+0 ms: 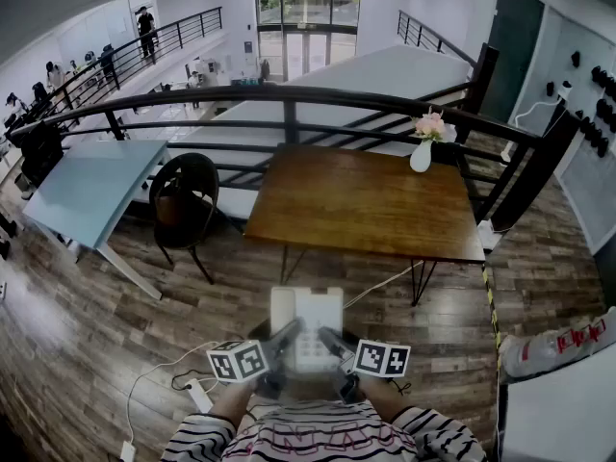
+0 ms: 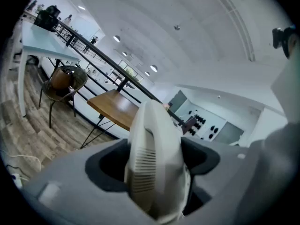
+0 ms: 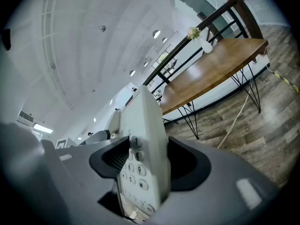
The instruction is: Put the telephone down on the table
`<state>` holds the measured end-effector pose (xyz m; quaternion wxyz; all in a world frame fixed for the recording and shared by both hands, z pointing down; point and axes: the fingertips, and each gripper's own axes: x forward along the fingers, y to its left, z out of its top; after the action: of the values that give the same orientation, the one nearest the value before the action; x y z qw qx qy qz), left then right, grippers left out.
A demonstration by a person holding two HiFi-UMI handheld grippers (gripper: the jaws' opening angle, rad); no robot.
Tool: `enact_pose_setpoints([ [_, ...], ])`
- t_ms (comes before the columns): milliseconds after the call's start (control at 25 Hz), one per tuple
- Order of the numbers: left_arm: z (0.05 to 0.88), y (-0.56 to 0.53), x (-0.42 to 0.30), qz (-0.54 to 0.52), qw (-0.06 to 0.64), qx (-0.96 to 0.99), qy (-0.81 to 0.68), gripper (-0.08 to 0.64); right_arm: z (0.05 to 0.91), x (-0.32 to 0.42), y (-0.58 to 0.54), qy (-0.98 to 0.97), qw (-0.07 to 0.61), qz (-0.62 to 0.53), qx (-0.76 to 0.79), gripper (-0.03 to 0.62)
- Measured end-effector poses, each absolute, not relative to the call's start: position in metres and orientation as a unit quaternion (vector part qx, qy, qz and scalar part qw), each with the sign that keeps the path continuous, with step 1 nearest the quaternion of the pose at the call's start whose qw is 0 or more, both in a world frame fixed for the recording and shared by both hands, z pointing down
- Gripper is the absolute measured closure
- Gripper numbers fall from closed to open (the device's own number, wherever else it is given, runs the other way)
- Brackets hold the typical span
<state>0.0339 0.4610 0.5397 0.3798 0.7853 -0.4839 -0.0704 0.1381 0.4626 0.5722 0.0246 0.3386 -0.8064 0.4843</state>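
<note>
Telephone (image 1: 306,314) is not yet down: it hangs in the air at the lower middle of the head view, over the plank floor (image 1: 115,354) and close to the person's striped sleeves. The wooden table (image 1: 366,205), which looks like the likely place for it, stands well apart in the centre of that frame. By my reading the carry is under way. What remains is the approach, the lowering and the release.

The set is an off-white desk phone held roughly level with its keypad facing up. The left gripper view shows its rounded side with a ribbed grille. The right gripper view shows the flat side beside the number keys, with 3, 6, 9 and # readable.

The left gripper (image 1: 286,338) is clamped on the phone's left part, its dark pads pressing either face. The right gripper (image 1: 333,340) is clamped on the right edge in the same way. Each is spread wide because the body is thick.

Farther out, a white vase (image 1: 422,154) of pink flowers stands at the table's far right corner. A dark chair (image 1: 185,198) sits to its left, with a pale blue table (image 1: 91,186) beyond and a black railing (image 1: 289,99) behind.
</note>
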Motion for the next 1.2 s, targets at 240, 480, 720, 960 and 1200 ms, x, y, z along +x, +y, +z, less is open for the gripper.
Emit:
enact_pose_setpoints([
  [240,0.537,0.471,0.024,-0.09,0.372,0.786,-0.485,0.21,0.565,0.128,0.47,-0.824,0.024,0.455,0.338,0.333],
  [480,0.546,0.461,0.029,-0.089,0.38,0.782,-0.487,0.21,0.574,0.134,0.46,-0.817,0.029,0.464,0.342,0.331],
  [720,0.555,0.421,0.016,-0.091,0.387,0.773,-0.495,0.21,0.583,0.12,0.418,-0.815,0.038,0.472,0.334,0.331],
  [960,0.561,0.351,0.028,-0.096,0.391,0.762,-0.507,0.21,0.587,0.132,0.345,-0.819,0.051,0.474,0.32,0.331],
  [1200,0.559,0.282,0.046,-0.105,0.392,0.748,-0.525,0.21,0.585,0.15,0.271,-0.825,0.067,0.474,0.301,0.331],
])
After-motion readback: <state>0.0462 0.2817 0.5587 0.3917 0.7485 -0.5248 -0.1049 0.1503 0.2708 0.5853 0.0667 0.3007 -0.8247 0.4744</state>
